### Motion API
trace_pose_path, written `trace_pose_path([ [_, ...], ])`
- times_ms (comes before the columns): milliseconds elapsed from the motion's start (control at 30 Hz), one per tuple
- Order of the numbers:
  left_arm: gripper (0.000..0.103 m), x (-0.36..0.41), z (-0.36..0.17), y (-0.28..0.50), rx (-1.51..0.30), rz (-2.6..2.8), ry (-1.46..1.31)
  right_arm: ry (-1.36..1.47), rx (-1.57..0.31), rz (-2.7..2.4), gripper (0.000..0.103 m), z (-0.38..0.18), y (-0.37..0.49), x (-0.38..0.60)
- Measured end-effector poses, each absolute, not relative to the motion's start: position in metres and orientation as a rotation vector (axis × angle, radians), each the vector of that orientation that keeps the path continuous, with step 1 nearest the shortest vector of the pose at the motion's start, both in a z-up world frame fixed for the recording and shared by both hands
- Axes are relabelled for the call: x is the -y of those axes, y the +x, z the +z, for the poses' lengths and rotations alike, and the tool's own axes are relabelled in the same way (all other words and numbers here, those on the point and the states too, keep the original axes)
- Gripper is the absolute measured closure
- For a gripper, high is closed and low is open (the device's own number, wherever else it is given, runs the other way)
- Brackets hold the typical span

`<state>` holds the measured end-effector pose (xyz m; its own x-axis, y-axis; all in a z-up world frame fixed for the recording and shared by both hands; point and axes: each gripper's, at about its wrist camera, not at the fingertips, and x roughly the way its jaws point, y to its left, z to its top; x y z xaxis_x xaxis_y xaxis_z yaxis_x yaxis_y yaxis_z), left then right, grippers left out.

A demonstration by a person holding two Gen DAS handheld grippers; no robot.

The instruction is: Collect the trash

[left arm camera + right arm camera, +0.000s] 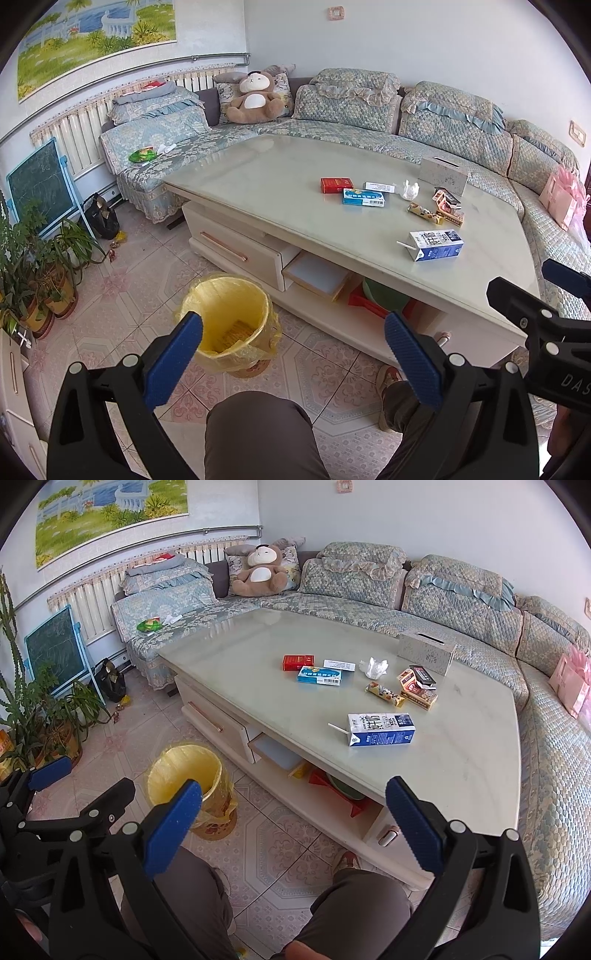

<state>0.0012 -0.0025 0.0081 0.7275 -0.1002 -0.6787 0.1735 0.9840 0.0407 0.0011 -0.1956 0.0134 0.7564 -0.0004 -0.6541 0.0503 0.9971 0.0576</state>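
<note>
Trash lies on the pale coffee table [277,192] [251,672]: a blue-and-white milk carton [436,245] [382,729] with a straw, a snack wrapper [424,213] [384,693], a crumpled tissue [410,190] [373,667], a red box [336,185] [298,662], a blue box [364,197] [319,675] and small packs [448,206] [417,686]. A yellow-lined bin [231,321] [192,790] stands on the floor before the table. My left gripper [293,354] is open and empty above the bin's right side. My right gripper [293,830] is open and empty, short of the table's near edge.
A tissue box [443,175] [426,652] stands behind the trash. A sofa wraps the table, with a green wrapper [142,155] [149,624] and a plush toy [255,98] on it. Potted plants [33,266] and a chalkboard [42,184] stand left. My knees are below.
</note>
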Motion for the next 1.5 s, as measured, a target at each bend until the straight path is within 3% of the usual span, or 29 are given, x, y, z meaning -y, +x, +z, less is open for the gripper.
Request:
trace_pose_path([
  [900,0.007,0.02,-0.009,0.022,-0.774,-0.185,0.118,0.06,-0.736,-0.051,0.006,-0.002,0.019,0.202],
  [1500,0.007,0.057,0.001,0.11,-0.774,-0.245,0.167,0.071,-0.742,-0.121,0.006,-0.002,0.08,0.241],
])
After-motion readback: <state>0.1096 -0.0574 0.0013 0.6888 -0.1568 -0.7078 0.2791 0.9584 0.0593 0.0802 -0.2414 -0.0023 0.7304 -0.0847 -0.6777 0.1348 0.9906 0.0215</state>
